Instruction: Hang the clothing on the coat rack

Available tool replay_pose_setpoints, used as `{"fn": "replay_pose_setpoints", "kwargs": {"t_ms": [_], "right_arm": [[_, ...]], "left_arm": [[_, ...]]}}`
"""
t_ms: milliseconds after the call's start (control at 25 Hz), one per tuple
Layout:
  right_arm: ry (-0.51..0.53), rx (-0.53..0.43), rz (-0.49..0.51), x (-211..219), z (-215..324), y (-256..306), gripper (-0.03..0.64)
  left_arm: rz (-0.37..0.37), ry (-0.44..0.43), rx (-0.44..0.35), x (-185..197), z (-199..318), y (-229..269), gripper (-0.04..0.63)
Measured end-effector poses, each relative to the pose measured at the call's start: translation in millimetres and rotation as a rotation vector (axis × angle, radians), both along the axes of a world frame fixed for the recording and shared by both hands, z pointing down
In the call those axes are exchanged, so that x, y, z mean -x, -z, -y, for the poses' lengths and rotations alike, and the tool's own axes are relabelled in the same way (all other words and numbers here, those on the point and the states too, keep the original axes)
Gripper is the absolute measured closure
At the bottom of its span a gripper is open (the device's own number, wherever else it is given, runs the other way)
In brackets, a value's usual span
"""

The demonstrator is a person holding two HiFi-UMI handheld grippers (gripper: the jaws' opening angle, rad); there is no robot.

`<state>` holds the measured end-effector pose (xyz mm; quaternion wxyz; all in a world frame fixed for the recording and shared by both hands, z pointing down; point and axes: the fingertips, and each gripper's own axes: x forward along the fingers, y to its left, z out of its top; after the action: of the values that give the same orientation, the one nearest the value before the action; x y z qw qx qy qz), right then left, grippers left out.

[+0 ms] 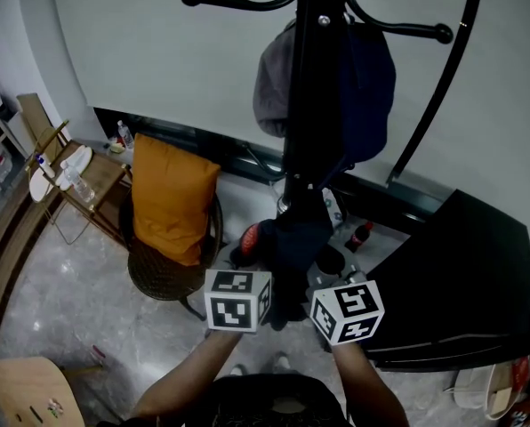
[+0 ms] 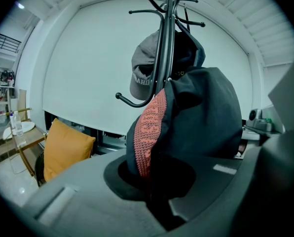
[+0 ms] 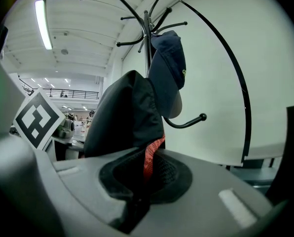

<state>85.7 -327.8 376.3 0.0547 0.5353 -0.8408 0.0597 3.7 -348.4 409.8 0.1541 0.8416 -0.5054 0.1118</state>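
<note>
A dark garment with a red-orange knit trim hangs bunched between my two grippers, just in front of the black coat rack pole. My left gripper is shut on its fabric beside the trim. My right gripper is shut on the same garment from the other side. In the head view the marker cubes of the left gripper and right gripper sit close together below the rack. A grey cap and a navy cap hang on the rack's upper hooks.
A free curved hook juts out low on the rack. A wicker chair with an orange cushion stands to the left, and a wooden side table lies further left. A black table is at the right, with bottles on the floor by the rack's base.
</note>
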Motion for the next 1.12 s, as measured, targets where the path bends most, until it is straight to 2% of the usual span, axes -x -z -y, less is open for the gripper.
{"fn": "replay_pose_setpoints", "kwargs": {"t_ms": [1120], "right_arm": [[0.123, 0.044, -0.001, 3.9, 13.1, -24.4, 0.594]], "left_arm": [[0.041, 0.116, 0.035, 6.3, 4.5, -22.8, 0.580]]}}
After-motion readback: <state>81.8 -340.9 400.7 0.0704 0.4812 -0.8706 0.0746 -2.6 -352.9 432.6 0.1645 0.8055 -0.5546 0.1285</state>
